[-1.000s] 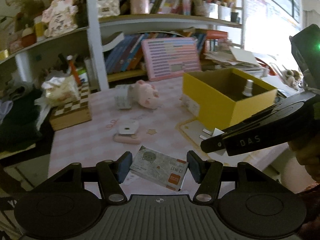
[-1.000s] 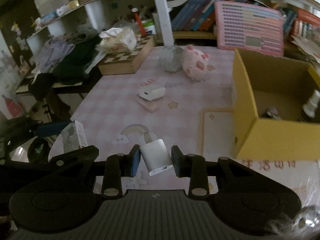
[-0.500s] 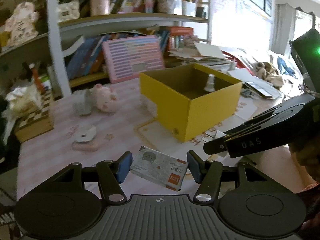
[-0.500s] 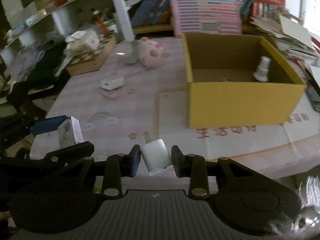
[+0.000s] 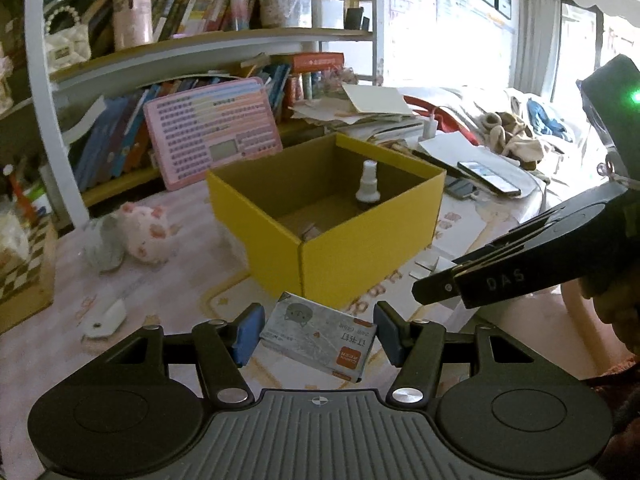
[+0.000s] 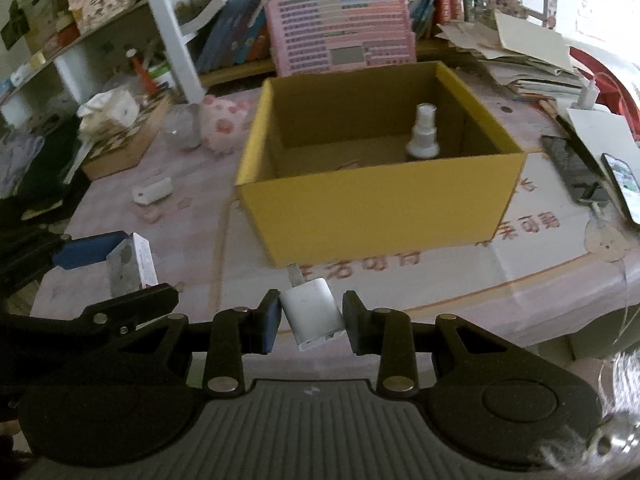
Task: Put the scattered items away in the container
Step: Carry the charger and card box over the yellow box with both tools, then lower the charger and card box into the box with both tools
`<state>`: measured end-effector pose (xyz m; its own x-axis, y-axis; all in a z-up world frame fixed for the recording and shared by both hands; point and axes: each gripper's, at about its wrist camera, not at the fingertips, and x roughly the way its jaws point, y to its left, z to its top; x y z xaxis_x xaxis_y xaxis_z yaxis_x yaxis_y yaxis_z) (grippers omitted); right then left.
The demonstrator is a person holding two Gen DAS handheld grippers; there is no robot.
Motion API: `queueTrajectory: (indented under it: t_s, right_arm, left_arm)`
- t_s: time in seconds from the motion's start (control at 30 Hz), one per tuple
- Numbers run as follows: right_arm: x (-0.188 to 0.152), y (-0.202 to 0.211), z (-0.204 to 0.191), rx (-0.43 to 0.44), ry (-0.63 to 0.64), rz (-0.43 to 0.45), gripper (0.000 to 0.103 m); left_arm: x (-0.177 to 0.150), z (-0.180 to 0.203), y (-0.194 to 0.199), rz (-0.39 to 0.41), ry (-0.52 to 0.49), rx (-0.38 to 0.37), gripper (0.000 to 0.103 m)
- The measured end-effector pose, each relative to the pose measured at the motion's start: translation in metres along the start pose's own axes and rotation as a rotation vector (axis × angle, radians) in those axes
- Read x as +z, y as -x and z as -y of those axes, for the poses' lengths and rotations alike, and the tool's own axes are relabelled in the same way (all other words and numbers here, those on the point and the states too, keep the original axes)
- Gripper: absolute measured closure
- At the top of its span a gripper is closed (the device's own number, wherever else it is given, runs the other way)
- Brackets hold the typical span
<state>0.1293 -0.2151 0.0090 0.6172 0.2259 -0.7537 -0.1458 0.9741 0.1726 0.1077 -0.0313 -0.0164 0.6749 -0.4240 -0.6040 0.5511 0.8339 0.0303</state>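
Yellow box [image 5: 352, 256] stands open mid-bench, a white spray bottle [image 5: 368, 188] upright inside. The left gripper [image 5: 318, 334] is clamped on a staple box [image 5: 320, 336] printed "订书钉"; the right gripper [image 6: 310, 318] is clamped on a white charger [image 6: 314, 314]. Both hover near the bench's [image 6: 192, 236] front edge, pink-checked, below cluttered bookshelves [image 5: 200, 44].

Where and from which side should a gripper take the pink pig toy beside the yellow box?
Grip the pig toy across its round body, coming from above. A grey object presses against one side and the yellow box is close on the other, so its top is the freest approach.
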Motion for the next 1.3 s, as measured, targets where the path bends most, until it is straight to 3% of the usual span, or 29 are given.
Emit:
queueTrajectory:
  t_s: [0.57,0.87,1.13,1.3]
  right_arm:
    - [0.048,-0.012,0.086,0.053,0.03,0.026,0.072]
    - [0.1,-0.017,0.104,0.127,0.099,0.113,0.072]
    - [0.151,-0.055,0.108,0.151,0.196,0.134,0.072]
    - [0.179,-0.099,0.103,0.14,0.319,0.073,0.072]
  left_arm:
    - [0.053,0.041,-0.064,0.014,0.016,0.035,0.044]
    - [0.089,0.035,-0.095,0.028,0.01,0.113,0.044]
    - [0.112,0.026,-0.132,-0.004,-0.05,0.144,0.044]
    - [0.126,0.012,-0.167,-0.072,-0.11,0.134,0.044]
